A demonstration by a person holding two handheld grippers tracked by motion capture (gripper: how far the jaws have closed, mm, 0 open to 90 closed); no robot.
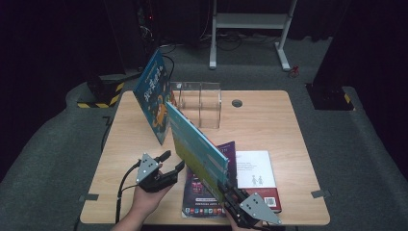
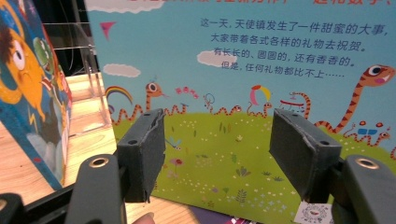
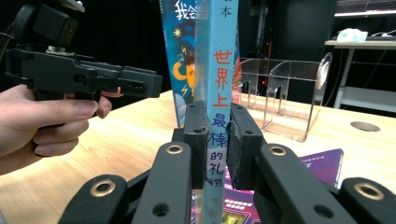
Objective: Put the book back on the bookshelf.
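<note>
1. The picture book (image 1: 198,147) is clamped by its spine in the right gripper (image 3: 217,140) and held on edge above the table (image 1: 269,120).
2. The left gripper (image 2: 217,154) is released and empty; the book's cover lies directly ahead of it.
3. The book's long axis runs toward the clear rack (image 1: 199,103).

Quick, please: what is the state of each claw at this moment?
Left claw: open, holding nothing, facing the picture book's cover.
Right claw: closed on the picture book's spine, holding it upright.

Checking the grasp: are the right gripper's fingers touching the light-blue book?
Touching. In the right gripper view both fingers press flat on the spine of the light-blue book, no gap.
</note>
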